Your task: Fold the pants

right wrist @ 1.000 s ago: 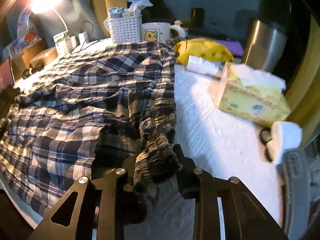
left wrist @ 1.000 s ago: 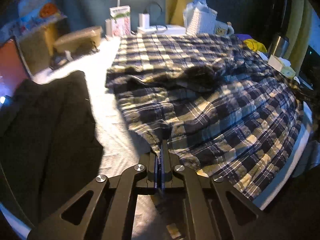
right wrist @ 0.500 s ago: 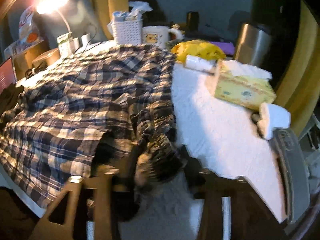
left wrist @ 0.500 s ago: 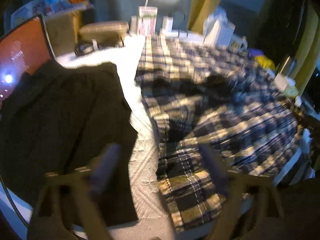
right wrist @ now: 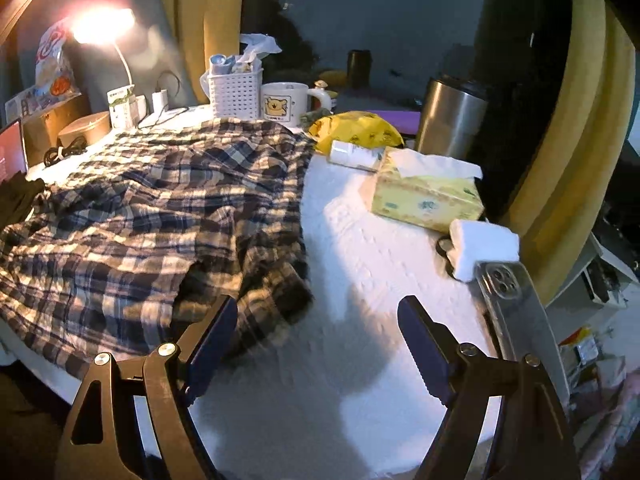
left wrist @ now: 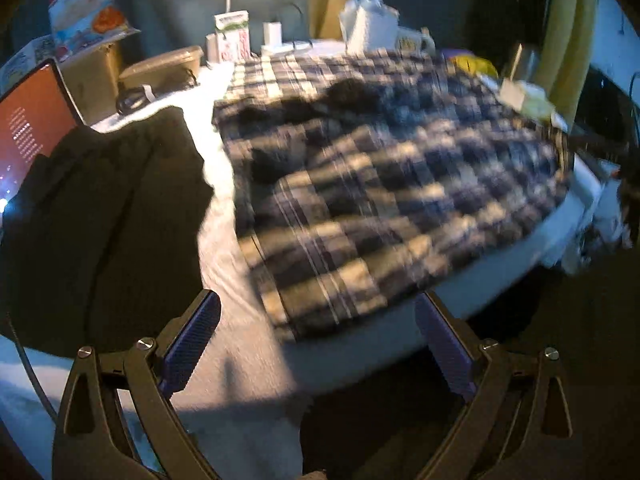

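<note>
Now your navy-and-cream plaid flannel pants (right wrist: 152, 216) lie spread and rumpled across the white textured table cover (right wrist: 360, 248), one edge draping over the near side of the table. Your left gripper (left wrist: 316, 344) hangs with its fingers spread wide, holding nothing, the pants' near corner just beyond them. Your right gripper (right wrist: 316, 340) is likewise released, its left finger just beside the bunched end of the pants, though you cannot tell whether it touches.

A black garment (left wrist: 100, 216) lies left of the pants, apart from them, with bare cover between. Beyond it stands one laptop with a red-lit screen (left wrist: 28, 120). At the back you have one lit white desk lamp (right wrist: 104, 28), one white perforated plastic basket (right wrist: 236, 96) and one white bear-print mug (right wrist: 284, 104). To the right sit one yellow tissue box (right wrist: 428, 200), one steel tumbler (right wrist: 452, 124) and one phone in a clear case (right wrist: 516, 312).
</note>
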Demonstrator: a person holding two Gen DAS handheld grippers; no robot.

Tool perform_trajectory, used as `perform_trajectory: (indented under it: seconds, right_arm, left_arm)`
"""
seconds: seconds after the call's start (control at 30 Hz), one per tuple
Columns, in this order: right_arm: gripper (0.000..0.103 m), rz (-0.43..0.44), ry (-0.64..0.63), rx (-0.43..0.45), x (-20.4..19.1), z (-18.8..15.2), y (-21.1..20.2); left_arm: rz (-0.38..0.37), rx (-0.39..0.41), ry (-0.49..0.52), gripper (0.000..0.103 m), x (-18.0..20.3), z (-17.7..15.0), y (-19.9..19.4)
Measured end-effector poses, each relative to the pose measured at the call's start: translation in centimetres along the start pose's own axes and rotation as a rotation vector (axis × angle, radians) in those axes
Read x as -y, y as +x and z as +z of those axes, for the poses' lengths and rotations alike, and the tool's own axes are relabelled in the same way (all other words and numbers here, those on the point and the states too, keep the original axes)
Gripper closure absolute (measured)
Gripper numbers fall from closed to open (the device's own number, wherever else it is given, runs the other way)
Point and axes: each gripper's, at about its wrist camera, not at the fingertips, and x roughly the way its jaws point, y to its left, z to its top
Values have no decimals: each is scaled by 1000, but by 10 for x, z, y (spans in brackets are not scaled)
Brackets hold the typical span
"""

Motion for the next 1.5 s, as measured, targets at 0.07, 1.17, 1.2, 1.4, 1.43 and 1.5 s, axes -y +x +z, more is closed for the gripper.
perform_trajectory:
  seconds: [0.07,1.17,1.2,1.4,1.43,1.5]
  right_arm:
    - [19,-11,8,-9,6,-3,0]
    - [77,31,-356,46,-51,-11,24]
    - [77,41,-339,52,-49,-10,22]
    - [78,59,-240,130,-35,0,1]
    - [78,59,-226,147,-34,4,-3]
    - [78,56,-211,175,-31,10,-10]
  left_arm:
    - [29,-9,23,6,1,-3,3]
    - [-13,212,-41,100,4,27,-29]
    - [-13,225,-43,100,3,29,-32]
    - [1,363,-65,101,3,43,-56]
    - [3,379,-61,101,4,47,-58]
    - [15,403,-47,101,5,56,-60]
